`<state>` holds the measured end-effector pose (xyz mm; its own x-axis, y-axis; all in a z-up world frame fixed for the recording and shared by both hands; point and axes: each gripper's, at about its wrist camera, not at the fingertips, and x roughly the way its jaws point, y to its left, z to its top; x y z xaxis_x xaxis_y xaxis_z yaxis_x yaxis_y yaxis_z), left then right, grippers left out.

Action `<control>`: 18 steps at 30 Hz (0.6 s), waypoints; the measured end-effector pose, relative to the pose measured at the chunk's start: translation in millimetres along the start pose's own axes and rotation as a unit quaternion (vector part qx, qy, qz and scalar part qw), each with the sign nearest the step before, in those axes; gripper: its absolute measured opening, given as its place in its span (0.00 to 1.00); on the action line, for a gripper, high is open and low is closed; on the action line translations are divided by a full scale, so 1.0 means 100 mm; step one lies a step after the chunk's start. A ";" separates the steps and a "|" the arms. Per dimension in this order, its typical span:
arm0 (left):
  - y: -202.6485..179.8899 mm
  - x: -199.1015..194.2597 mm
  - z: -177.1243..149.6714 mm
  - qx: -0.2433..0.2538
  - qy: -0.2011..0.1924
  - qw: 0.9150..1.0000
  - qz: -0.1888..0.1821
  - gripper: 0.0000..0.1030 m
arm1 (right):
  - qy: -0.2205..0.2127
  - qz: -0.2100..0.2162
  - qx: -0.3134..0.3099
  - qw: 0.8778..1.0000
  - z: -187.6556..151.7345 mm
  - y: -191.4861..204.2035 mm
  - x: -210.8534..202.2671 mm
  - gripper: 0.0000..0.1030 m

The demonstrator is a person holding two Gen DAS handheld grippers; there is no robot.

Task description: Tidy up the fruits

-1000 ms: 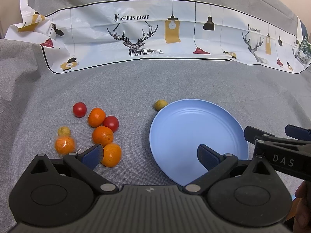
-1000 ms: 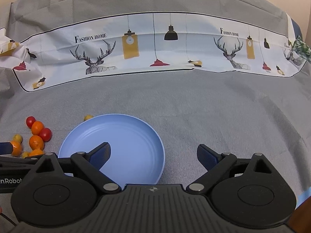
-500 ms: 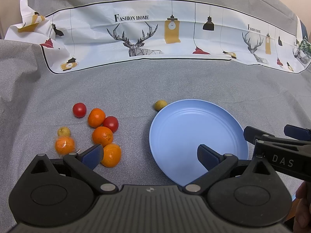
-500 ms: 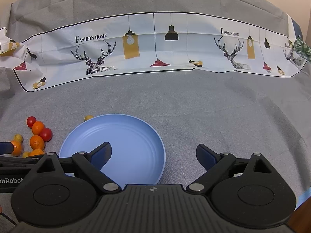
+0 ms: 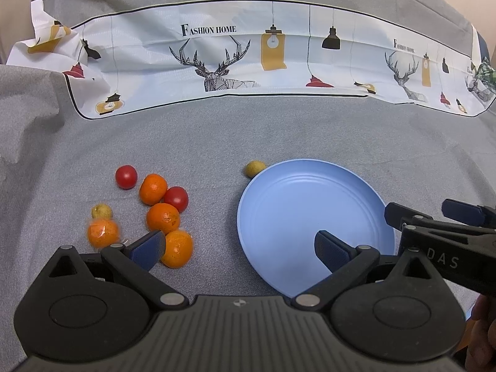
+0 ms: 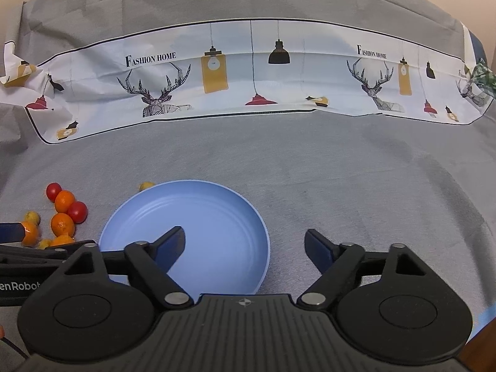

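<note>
Plate (image 5: 313, 204) noted bare; no fruit placed, task judged unstarted. Oranges (image 5: 162, 218), tomatoes (image 5: 126, 177) and small yellow fruits (image 5: 101, 211) clustered left on worktop (image 5: 217, 133); one yellow fruit (image 5: 254, 167) touching plate's far rim. Left gripper (image 5: 237, 245) and right gripper (image 6: 245, 243): fingers spread wide, nothing held.

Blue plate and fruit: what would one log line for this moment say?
plate: bare | fruit: on cloth beside it | left gripper: open | right gripper: open
</note>
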<state>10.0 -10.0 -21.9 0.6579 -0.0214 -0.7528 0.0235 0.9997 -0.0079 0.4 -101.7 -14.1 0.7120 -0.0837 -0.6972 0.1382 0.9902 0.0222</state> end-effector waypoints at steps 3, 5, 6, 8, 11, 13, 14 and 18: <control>-0.01 -0.01 0.00 0.002 -0.001 1.000 -0.001 0.95 | 0.001 0.006 0.002 1.000 -0.01 0.00 0.00 0.69; -0.01 -0.01 0.00 0.003 -0.003 1.000 -0.002 0.94 | 0.001 0.012 0.004 1.000 -0.01 0.02 0.00 0.65; -0.01 -0.02 0.00 0.004 -0.004 1.000 -0.001 0.93 | 0.000 0.013 0.004 1.000 -0.01 0.03 0.00 0.64; -0.02 -0.02 -0.01 0.006 -0.004 1.000 -0.001 0.90 | 0.004 0.011 0.000 1.000 0.00 0.02 0.00 0.64; -0.02 -0.01 -0.01 0.008 -0.001 1.000 -0.003 0.80 | -0.001 0.014 0.004 1.000 0.00 0.03 0.00 0.64; -0.01 -0.01 -0.01 0.007 -0.001 1.000 -0.004 0.72 | 0.000 0.007 0.005 1.000 0.00 0.03 -0.01 0.64; -0.01 -0.01 -0.01 0.007 -0.002 1.000 -0.004 0.65 | -0.002 0.008 0.006 1.000 0.00 0.02 -0.01 0.64; 0.08 -0.05 0.04 0.001 -0.005 1.000 -0.025 0.13 | -0.006 0.018 0.009 1.000 0.02 0.05 -0.02 0.49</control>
<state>9.8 -2.1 -15.9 0.6629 -0.0714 -0.7453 0.0585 0.9973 -0.0435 0.5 -97.2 -11.2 0.7251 -0.0499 -0.6868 0.1245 0.9904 0.0595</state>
